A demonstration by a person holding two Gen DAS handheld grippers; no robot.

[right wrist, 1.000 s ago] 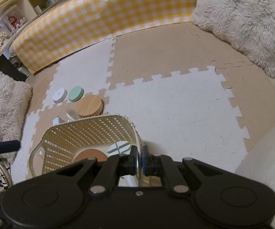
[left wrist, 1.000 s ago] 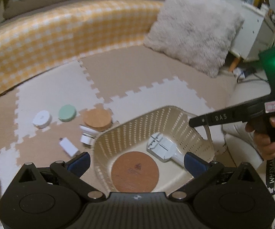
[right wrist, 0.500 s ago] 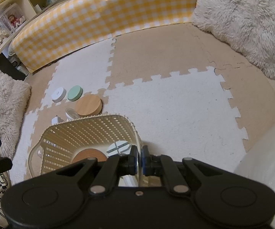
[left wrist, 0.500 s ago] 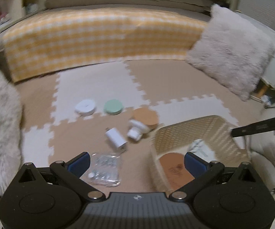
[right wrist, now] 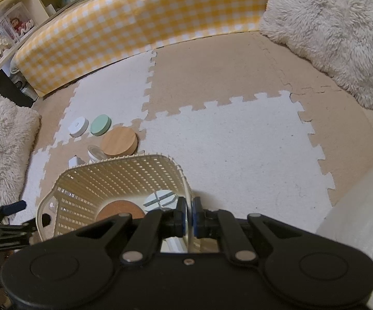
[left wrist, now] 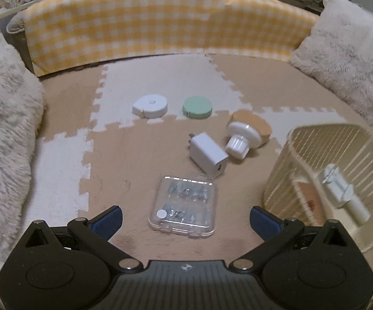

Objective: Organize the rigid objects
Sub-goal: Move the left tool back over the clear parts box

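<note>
Held the basket (right wrist: 124,170) by its rim with the right gripper (right wrist: 188,217) fingers shut tight, hung the left gripper (left wrist: 185,219) wide open over the clear box (left wrist: 184,206) on the floor mat (left wrist: 134,155), likely picked next, needing lowering and squeezing.

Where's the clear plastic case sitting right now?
In the left wrist view, the clear plastic case lies flat on the tan foam mat, low centre between the open left gripper fingers, just in front of the white charger and left of the basket.
</note>
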